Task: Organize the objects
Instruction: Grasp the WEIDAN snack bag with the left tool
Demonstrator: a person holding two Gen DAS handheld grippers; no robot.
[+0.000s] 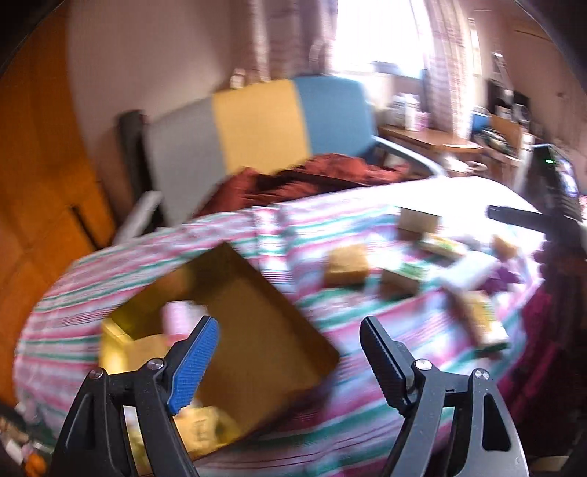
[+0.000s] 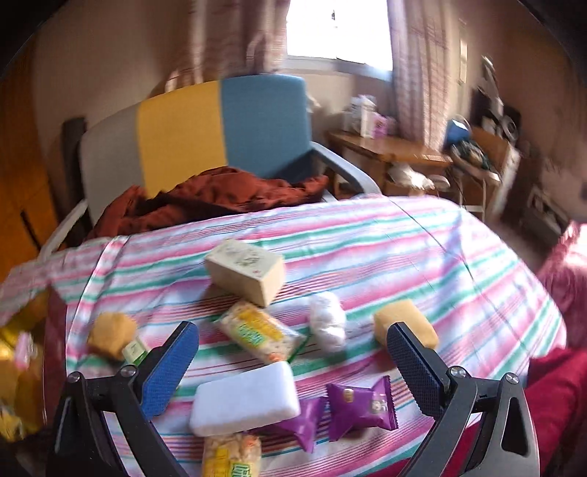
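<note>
Bright curtained window [image 2: 335, 29] behind a grey-yellow-blue chair [image 2: 205, 124], wooden desk [image 2: 389, 152] alongside

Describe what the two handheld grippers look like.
Each is a black two-finger plastic clamp with silver pivot screws. The left gripper shows one blue textured pad and one ridged black finger; the right gripper shows blue textured pads on both fingers.

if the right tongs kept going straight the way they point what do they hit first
Probably the white foam block, lying low between the open right tongs on the striped cloth; depth is unclear, so possibly the rice cracker packet just beyond.
</note>
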